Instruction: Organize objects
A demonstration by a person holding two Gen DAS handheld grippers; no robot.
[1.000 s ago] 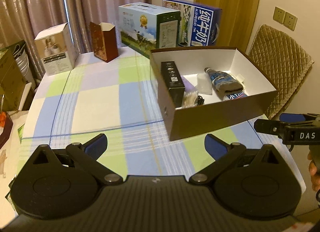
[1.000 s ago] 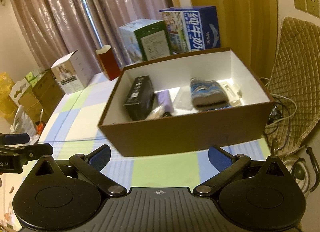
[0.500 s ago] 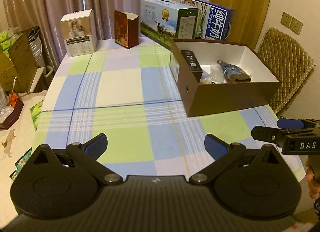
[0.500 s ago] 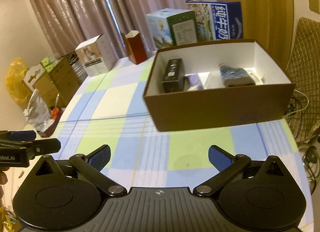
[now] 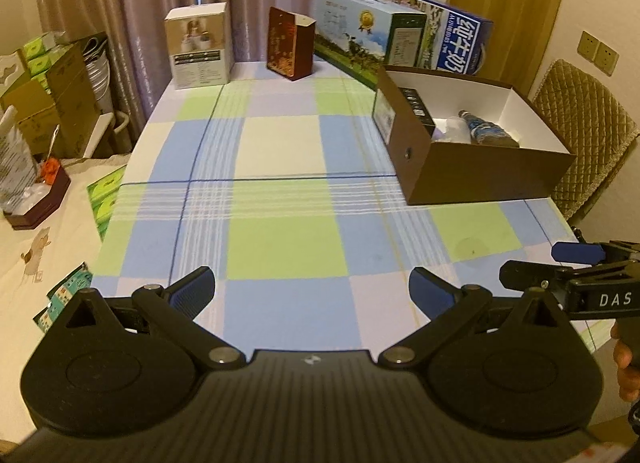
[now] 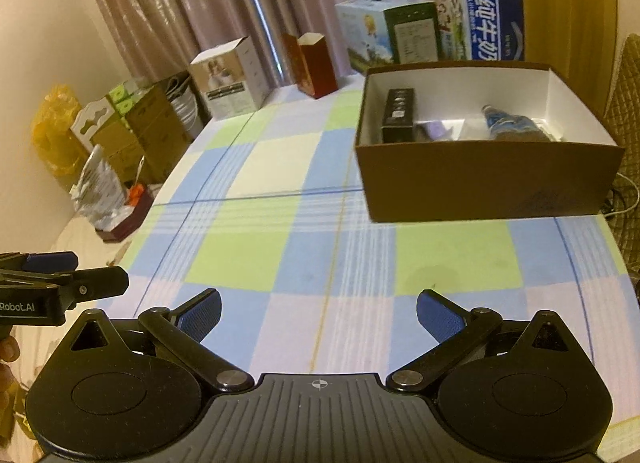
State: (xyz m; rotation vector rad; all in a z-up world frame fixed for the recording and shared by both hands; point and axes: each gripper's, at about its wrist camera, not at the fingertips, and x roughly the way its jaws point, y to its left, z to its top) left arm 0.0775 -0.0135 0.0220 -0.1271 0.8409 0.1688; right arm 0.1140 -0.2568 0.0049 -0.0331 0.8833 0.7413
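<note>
Both claws empty, jaws spread: left claw (image 5: 310,291), right claw (image 6: 318,313), hovering low over the near edge of the counter (image 5: 280,151). Brown box (image 6: 488,179) sits on the far right of the counter, well apart from both. Inside: black box (image 6: 396,115) on its left side, blue bottle (image 6: 508,123) to the right, pale bits between, unclear. No loose items on the cloth, so sorting looks done; if reaching back in, come from above, clear of the front wall.
</note>
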